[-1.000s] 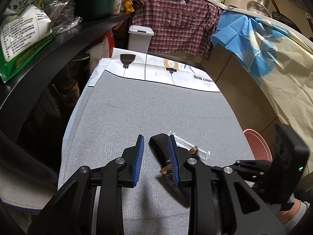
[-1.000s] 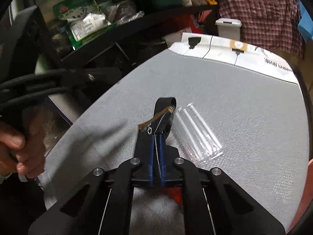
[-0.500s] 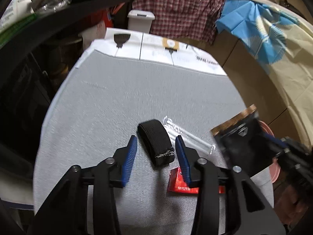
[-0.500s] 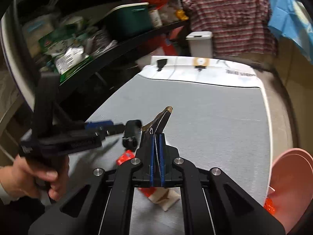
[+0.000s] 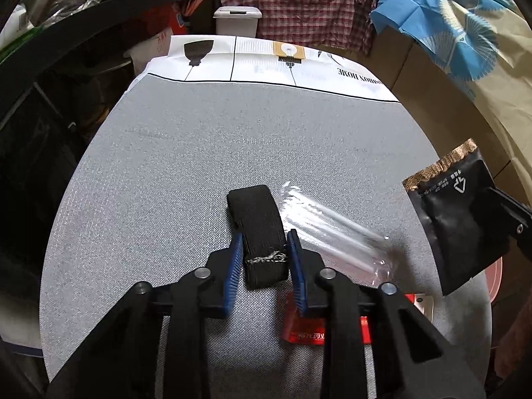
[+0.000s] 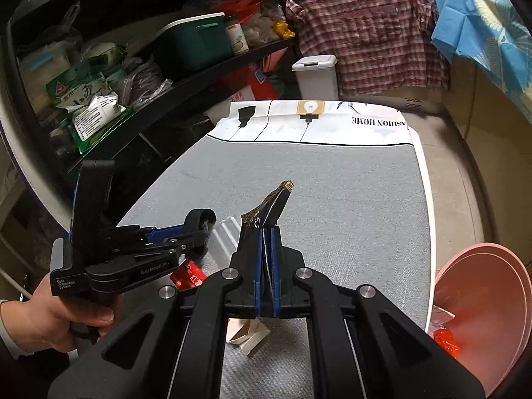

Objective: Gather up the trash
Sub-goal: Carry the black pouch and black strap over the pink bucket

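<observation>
From my left wrist view, the folded strap [image 5: 257, 229] lies on the table [image 5: 166, 183]; the clear wrapper [image 5: 332, 232] at its 3 o'clock, seemingly touching.

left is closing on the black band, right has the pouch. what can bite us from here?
1. The left gripper brackets the black band with its right finger touching the clear plastic wrapper; closing may drag or pinch the wrapper too.
2. The right gripper pinches the black pouch only by its lower edge, held above the table and not yet over the pink bin; a slip would drop it short.
</observation>
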### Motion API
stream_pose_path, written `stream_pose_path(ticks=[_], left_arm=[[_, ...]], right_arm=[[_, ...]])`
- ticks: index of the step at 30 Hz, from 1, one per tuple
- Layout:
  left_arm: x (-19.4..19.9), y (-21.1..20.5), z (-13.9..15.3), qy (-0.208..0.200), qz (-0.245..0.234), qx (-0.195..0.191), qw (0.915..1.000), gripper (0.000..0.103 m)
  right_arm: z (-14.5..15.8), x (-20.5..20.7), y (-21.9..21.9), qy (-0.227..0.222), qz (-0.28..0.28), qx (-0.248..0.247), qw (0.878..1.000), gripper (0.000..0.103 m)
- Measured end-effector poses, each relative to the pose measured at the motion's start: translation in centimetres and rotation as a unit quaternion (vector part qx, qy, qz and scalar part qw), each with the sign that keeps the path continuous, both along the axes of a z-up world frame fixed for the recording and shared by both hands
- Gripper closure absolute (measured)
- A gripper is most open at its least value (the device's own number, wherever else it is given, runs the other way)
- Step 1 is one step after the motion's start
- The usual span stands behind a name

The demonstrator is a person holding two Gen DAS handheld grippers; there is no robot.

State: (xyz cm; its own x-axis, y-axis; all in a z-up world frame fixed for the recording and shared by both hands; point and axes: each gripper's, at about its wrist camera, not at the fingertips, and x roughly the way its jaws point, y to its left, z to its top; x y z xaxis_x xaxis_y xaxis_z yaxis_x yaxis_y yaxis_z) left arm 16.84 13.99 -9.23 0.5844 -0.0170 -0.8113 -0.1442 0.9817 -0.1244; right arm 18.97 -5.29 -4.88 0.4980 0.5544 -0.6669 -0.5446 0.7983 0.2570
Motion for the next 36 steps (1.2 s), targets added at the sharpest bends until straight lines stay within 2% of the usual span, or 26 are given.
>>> stream_pose_path(ticks=[9, 18, 36], left_arm=[[-1.0, 0.5, 2.2, -0.03, 0.005, 0.011, 0.9995, 0.079], [-2.9, -0.3, 4.9, -0.062, -0.005, 0.003, 0.9981, 0.079], [-5.5, -4.2, 9.5, -0.111, -0.043, -0.009, 0.9929, 0.079]], right_arm=[[1.0, -0.7, -0.5, -0.022, -0.014, -0.004, 1.0, 0.098], [3.3, -2.1, -2.1, -0.051, -0.039, -0.005, 0.998, 0.098], [10.6, -4.3, -7.3, -0.091, -0.081, -0.009, 0.993, 0.098]])
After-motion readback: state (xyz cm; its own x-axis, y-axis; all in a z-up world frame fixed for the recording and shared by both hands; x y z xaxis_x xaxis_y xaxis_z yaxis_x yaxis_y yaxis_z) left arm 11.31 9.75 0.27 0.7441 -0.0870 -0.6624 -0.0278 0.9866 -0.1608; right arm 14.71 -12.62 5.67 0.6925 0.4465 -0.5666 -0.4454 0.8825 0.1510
